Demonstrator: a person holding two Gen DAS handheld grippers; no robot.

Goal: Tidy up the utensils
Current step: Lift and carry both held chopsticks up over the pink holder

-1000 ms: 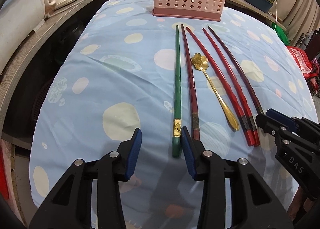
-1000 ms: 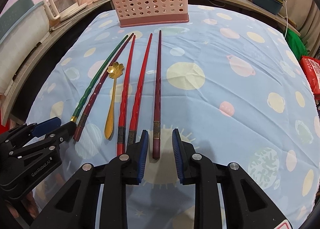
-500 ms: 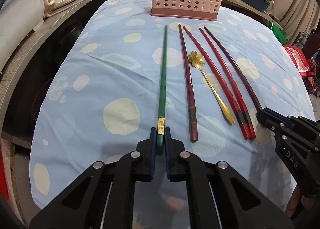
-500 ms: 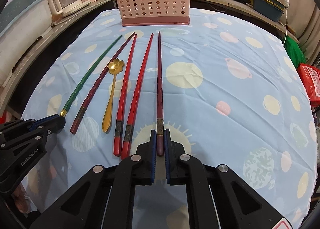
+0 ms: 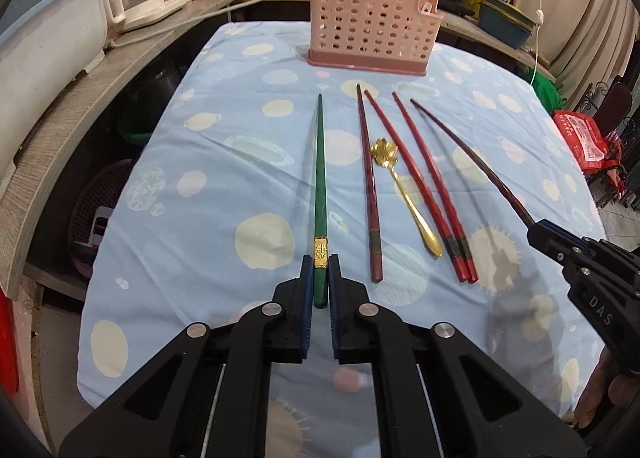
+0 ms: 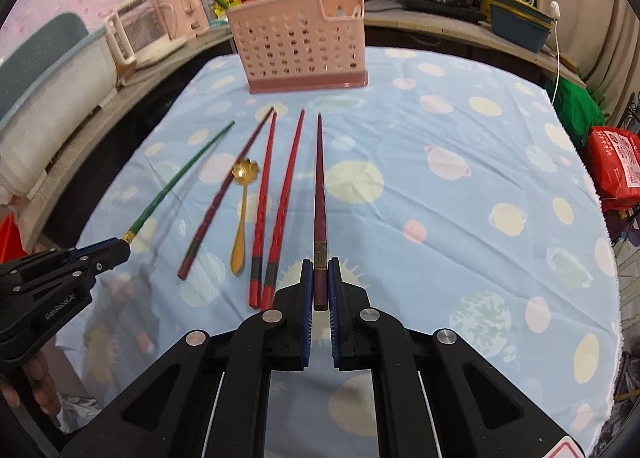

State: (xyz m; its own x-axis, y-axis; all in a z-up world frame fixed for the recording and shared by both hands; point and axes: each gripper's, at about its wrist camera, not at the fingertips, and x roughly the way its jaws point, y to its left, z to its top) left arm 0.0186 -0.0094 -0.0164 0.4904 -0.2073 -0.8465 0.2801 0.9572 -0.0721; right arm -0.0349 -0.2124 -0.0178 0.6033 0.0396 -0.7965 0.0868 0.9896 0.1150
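The long green chopstick with a gold band (image 5: 320, 193) is grasped at its thick near end by the blue-padded fingers of the left gripper (image 5: 319, 282), its tip pointing toward the far edge of the bench (image 5: 200, 177). Well to its right, the long dark maroon chopstick with a gold band (image 6: 320, 197) is clenched the same way at its near end by the fingers of the right gripper (image 6: 320, 282). Between these two, lying on the pale blue cloth with pastel spots (image 6: 460, 177), are a dark red chopstick (image 5: 370, 193), a gold spoon with a flower-shaped bowl (image 5: 404, 193) just beside it, and a pair of bright red chopsticks (image 5: 430, 189) close together. At the far side of the cloth stands a pink perforated plastic utensil basket (image 5: 372, 25), with several utensils sticking up from it. A person's fingertips (image 6: 40, 386) show at the near left, under the left gripper.
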